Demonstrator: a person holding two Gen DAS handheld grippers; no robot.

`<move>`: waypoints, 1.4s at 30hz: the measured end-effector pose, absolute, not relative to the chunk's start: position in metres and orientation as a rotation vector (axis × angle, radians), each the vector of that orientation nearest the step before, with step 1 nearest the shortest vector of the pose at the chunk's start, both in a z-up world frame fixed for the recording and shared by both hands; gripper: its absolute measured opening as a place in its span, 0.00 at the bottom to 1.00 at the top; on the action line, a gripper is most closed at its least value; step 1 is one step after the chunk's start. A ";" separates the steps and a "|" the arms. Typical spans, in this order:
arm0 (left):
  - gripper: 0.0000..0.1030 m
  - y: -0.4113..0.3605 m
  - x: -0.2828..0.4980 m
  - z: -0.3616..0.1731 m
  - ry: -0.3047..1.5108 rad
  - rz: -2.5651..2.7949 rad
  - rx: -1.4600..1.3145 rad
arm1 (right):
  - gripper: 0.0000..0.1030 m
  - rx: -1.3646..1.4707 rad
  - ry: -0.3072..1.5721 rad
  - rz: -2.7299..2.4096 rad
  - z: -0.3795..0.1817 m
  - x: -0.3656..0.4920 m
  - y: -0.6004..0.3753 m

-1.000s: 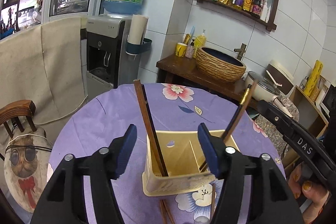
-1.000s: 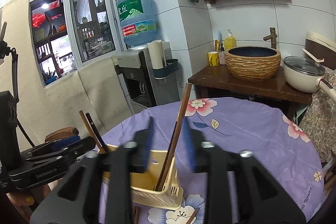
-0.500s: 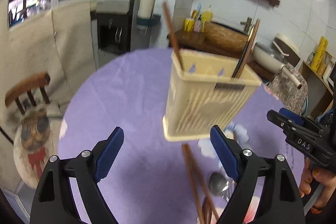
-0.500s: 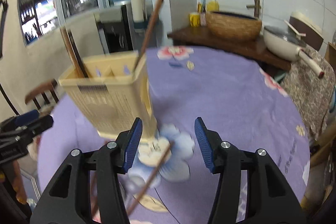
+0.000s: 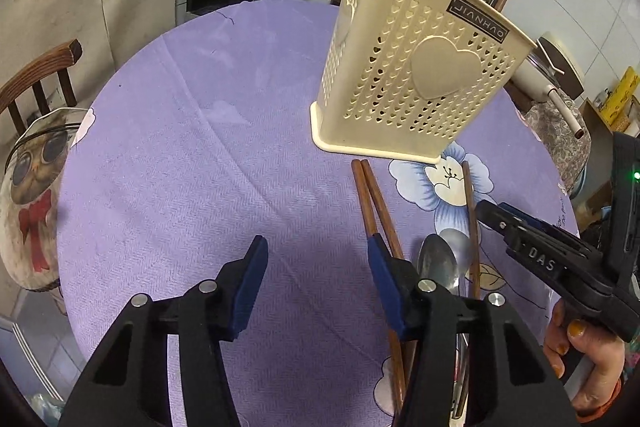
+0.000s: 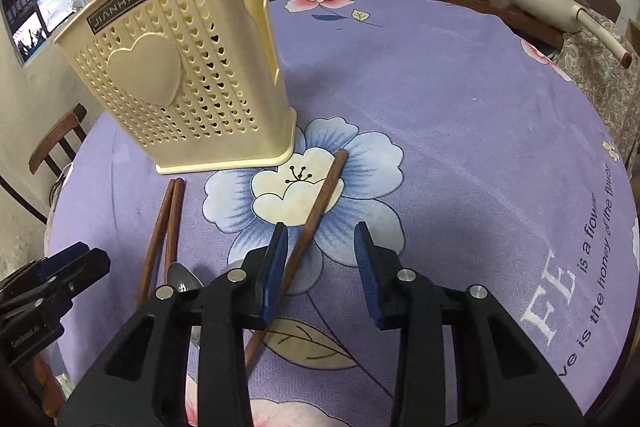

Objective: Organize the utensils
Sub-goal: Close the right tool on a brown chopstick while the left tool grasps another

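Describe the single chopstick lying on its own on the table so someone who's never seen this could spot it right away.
Find the cream utensil holder with the heart on the purple flowered tablecloth. Just in front of its base, a big blue-and-white printed flower has one brown chopstick lying slantwise across it. Unlike the pair of chopsticks lying side by side beside it, it lies alone.

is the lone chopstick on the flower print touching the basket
No, the single chopstick lies on the cloth with its tip clear of the basket.
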State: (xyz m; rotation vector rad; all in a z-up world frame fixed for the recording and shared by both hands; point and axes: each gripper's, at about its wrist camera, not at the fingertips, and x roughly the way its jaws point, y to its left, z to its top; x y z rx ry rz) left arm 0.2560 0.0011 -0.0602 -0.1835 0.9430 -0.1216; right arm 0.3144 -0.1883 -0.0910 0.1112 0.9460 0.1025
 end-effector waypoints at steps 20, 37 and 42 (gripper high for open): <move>0.35 -0.040 0.270 -0.076 1.010 -0.179 -0.075 | 0.11 0.064 0.987 0.090 -0.100 0.347 -0.193; 0.14 -0.053 0.302 -0.081 1.010 -0.128 -0.001 | 0.11 0.063 0.990 0.059 -0.100 0.354 -0.186; 0.08 -0.052 0.306 -0.081 1.003 -0.114 -0.001 | 0.11 0.058 0.983 0.054 -0.101 0.351 -0.183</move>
